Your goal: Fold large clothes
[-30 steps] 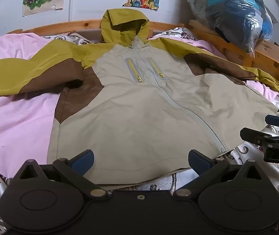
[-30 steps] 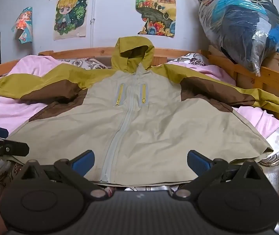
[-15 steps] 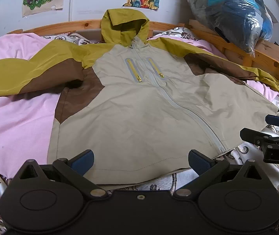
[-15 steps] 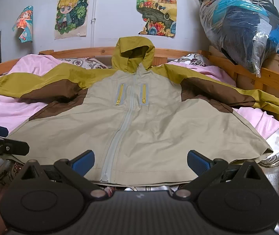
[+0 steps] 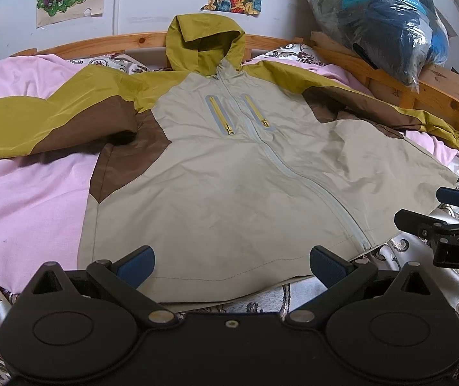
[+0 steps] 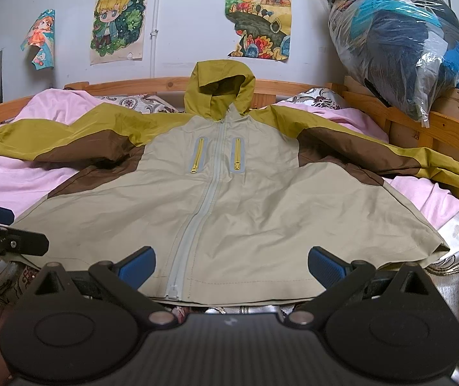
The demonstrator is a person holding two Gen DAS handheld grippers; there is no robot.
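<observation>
Two views, one jacket. Left wrist view: your left gripper (image 5: 232, 262), fingers apart and empty, sits at the jacket (image 5: 245, 177) hem; the hood lies straight ahead. Right wrist view: your right gripper (image 6: 232, 262), likewise spread, sits at the hem near the zipper (image 6: 197, 222), so each hand is nearer its own sleeve.

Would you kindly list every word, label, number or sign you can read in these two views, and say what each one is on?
"DAS", cut off by the frame edge: on the black body of the right gripper, seen in the left wrist view.
"AI", cut off likewise: on the left gripper, in the right wrist view.
Posters and jacket: no readable text.
</observation>
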